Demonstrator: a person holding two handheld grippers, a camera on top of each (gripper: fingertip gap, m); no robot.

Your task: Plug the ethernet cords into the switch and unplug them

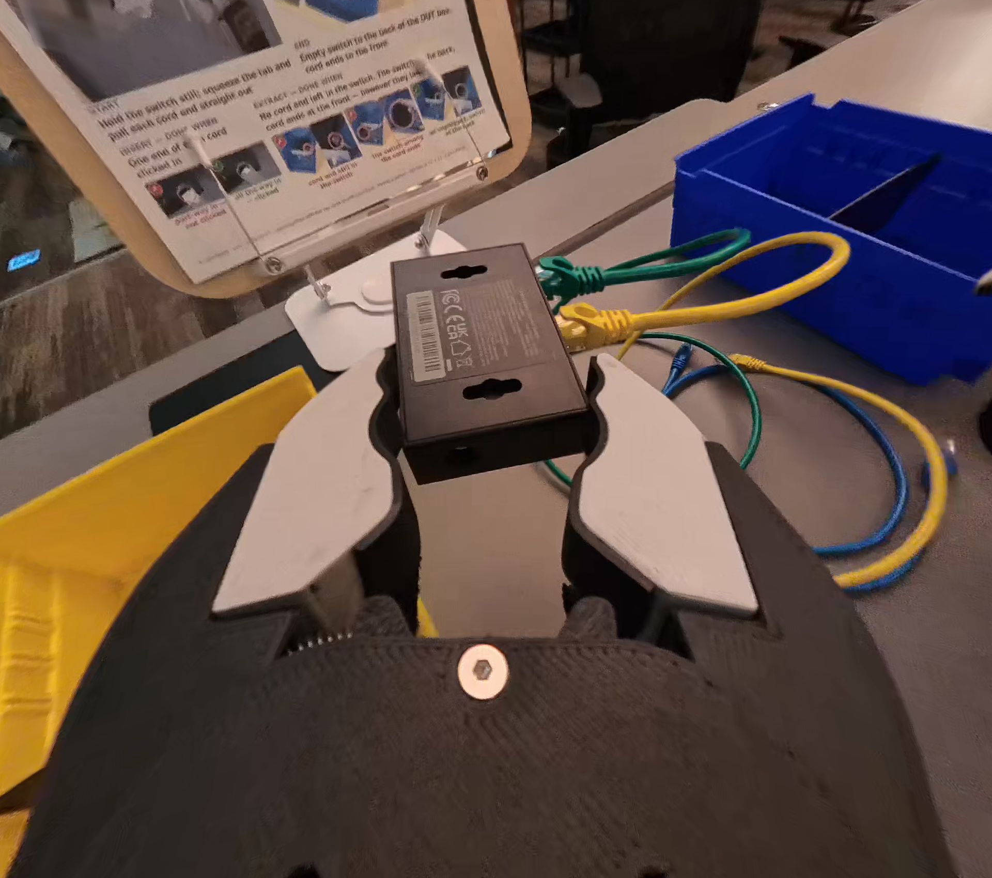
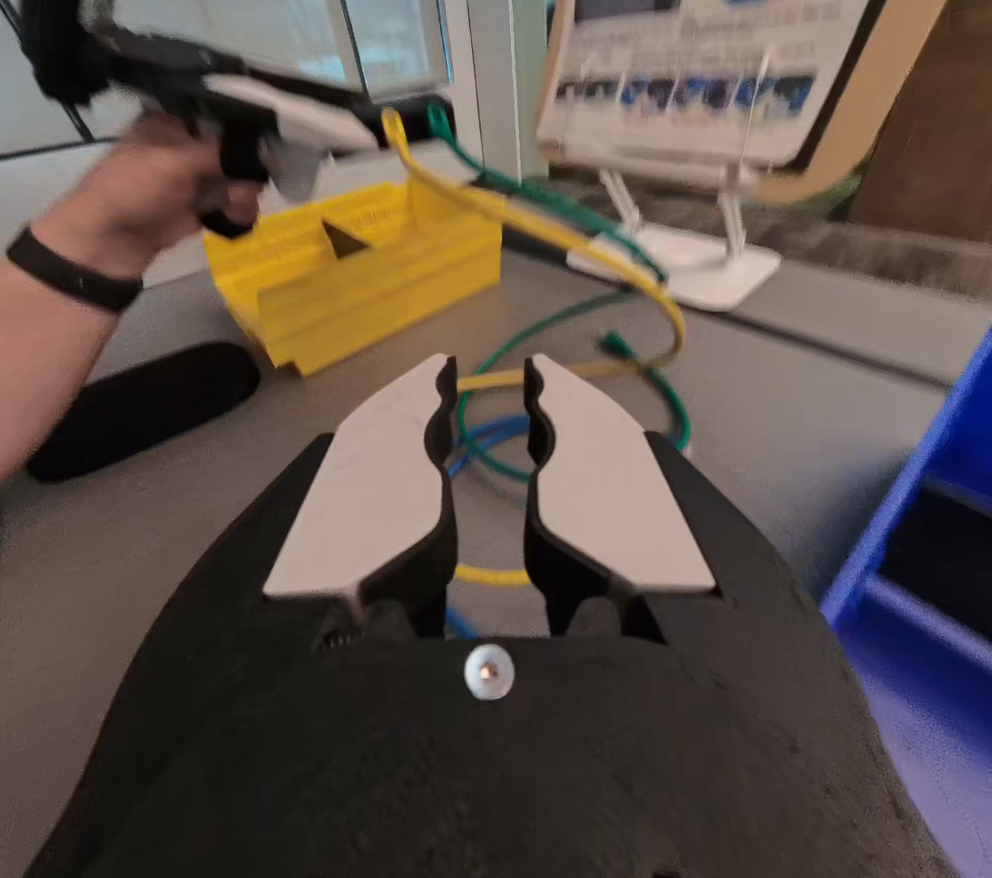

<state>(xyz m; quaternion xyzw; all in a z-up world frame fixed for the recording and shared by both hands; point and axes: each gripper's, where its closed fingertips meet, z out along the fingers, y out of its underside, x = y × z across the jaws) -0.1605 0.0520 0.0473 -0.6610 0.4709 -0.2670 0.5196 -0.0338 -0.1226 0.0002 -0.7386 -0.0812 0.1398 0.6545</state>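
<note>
Switch [image 1: 486,353] between left hand-held gripper [image 1: 488,382] fingers

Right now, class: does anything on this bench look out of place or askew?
Yes. The black box-shaped switch is upside down, label side up, tilted in the left gripper, off the grey table. Green cord and yellow cord are plugged in.

Switch [image 1: 486,342] held above the tabletop [image 1: 537,584]; two cords [image 1: 644,315] plugged into its right side. Bin [image 1: 837,230] at right edge, stand [image 1: 343,315] behind.

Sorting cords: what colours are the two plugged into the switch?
Green and yellow; left wrist view.
</note>
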